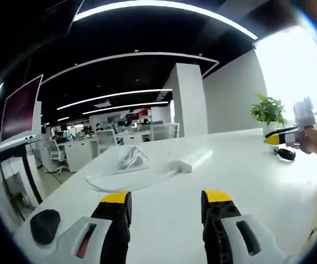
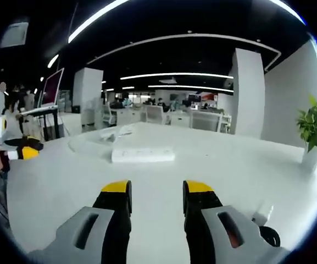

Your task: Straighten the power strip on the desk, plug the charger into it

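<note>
Showing the start of the job: both grippers hover over the white desk (image 1: 163, 220), neither holding anything.

Left gripper (image 1: 166, 199), bottom centre of left gripper view: yellow-tipped jaws spread wide, nothing btwn them. Right gripper (image 2: 155, 190), bottom centre of right gripper view: jaws apart w/ a narrower gap, also empty.

Power strip (image 1: 190, 160) lies mid-frame in left gripper view, white bar angled up to the right; its white cable (image 1: 126, 179) loops to the left of it, toward a bundled coil (image 1: 132, 157). In right gripper view the strip (image 2: 143, 154) sits centre frame, long side roughly crosswise, well ahead of the jaws.

Progress (judged): nothing done yet. Strip not gripped, so straightening is left to do; nothing looks plugged into it, though sockets are too small to read. Charger cannot be picked out w/ certainty; the coil may belong to it.

View differences: left gripper view adds a dark mouse-like item (image 1: 44, 225) at lower left, a monitor (image 1: 21, 107) at upper left, and the right gripper at the right edge, near a potted plant (image 1: 268, 110). Right gripper view adds the left gripper (image 2: 15, 149) at left edge and a small black object (image 2: 269, 235) at lower right.
</note>
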Tool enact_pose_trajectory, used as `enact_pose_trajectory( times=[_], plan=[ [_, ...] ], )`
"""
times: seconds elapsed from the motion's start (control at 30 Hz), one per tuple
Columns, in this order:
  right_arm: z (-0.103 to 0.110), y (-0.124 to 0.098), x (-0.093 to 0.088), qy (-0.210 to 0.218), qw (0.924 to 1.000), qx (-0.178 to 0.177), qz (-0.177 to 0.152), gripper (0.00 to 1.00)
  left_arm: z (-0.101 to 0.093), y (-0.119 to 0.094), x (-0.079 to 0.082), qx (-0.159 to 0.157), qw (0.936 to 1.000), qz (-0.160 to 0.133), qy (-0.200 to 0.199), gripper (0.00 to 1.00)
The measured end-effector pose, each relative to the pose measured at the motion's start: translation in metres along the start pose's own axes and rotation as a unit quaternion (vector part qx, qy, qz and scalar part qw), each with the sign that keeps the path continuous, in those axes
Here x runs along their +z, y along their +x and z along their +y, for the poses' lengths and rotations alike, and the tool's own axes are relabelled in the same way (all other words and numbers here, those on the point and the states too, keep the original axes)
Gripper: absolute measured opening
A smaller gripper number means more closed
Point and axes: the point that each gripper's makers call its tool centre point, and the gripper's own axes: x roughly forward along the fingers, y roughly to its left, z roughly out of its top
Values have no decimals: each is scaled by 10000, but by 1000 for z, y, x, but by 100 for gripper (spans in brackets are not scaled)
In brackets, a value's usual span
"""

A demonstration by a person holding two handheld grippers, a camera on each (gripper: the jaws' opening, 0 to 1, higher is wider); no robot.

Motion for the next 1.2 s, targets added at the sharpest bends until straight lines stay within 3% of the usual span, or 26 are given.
enact_pose_trajectory(
  times=[0.43,0.63,0.93,1.2],
  plan=[
    [3,20,-9,-155,9995,154,219,37,-1,7,0,-74,10000,8,-29,52],
    [-7,24,-5,-265,9995,9,197,37,2,13,3,-131,9999,-21,-69,48],
    [-10,30,0,-240,9995,59,187,37,5,21,8,-148,9999,-38,-64,48],
    [-10,45,1,-557,9979,170,276,37,9,28,14,-149,9998,-74,-100,48]
  ],
)
